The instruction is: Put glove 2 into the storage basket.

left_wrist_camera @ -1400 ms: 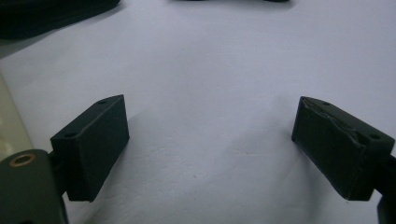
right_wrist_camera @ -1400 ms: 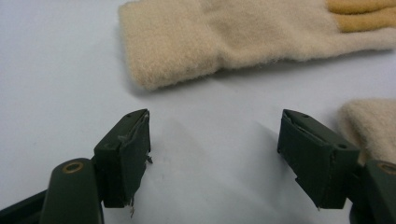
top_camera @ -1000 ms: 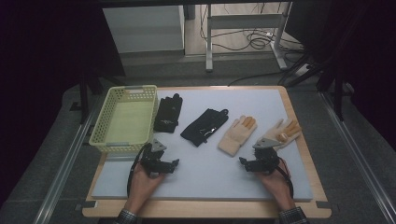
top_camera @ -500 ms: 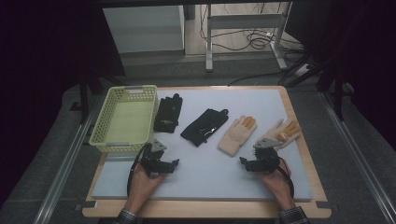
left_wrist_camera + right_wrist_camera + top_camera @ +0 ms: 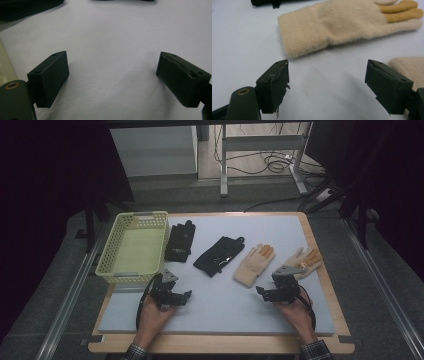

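Observation:
Four gloves lie in a row on the pale mat (image 5: 225, 300): a black glove (image 5: 180, 241) beside the basket, a second black glove (image 5: 219, 255), a cream glove (image 5: 254, 264) with orange fingertips, and another cream glove (image 5: 304, 261) at the right edge. My left gripper (image 5: 186, 296) rests low on the mat below the basket, open, with bare mat between its jaws (image 5: 112, 75). My right gripper (image 5: 261, 292) sits open just below the cream gloves. Its view has the cream glove's cuff (image 5: 307, 35) just ahead and the other cream glove (image 5: 409, 67) by its right jaw.
A yellow-green plastic basket (image 5: 111, 255) stands empty at the mat's left. The mat lies on a wooden board (image 5: 320, 255). Metal rails run along both sides, and cables and table legs lie on the floor beyond the far edge.

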